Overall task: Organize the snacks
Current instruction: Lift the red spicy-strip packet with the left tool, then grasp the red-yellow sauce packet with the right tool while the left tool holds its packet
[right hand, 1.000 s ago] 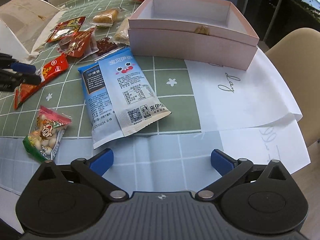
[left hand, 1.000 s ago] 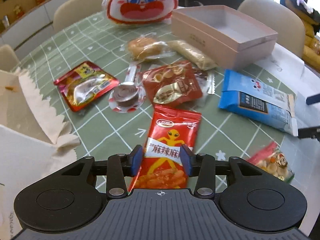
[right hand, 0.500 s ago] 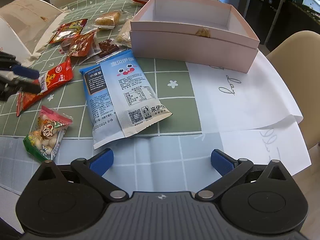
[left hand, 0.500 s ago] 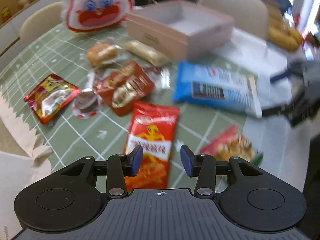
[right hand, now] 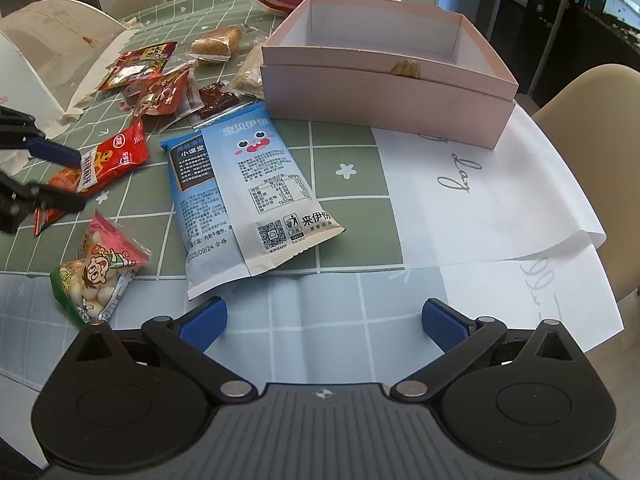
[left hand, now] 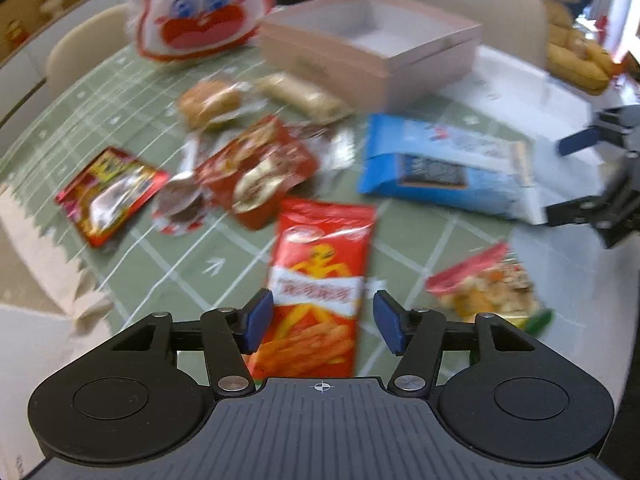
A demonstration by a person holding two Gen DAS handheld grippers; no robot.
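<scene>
A: How far along?
B: Barely begun. The left hand-held gripper (left hand: 323,322) hovers part-open astride the red snack packet (left hand: 320,280); the right hand-held gripper (right hand: 323,320) gapes wide, empty. Snacks litter the counter (right hand: 348,144)

A: Anything unclear?
B: The pink box (right hand: 384,80) holds one small brown morsel; the left view blurs

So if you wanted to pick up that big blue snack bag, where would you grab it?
Probably by the crimped white bottom seam of the blue bag, the end pointing at the right gripper. The bag lies flat on the tablecloth, and that flat, thin edge faces the open jaws, with bare cloth before it. Coming in low from that near end seems easiest; the far end sits close to the pink box.
</scene>
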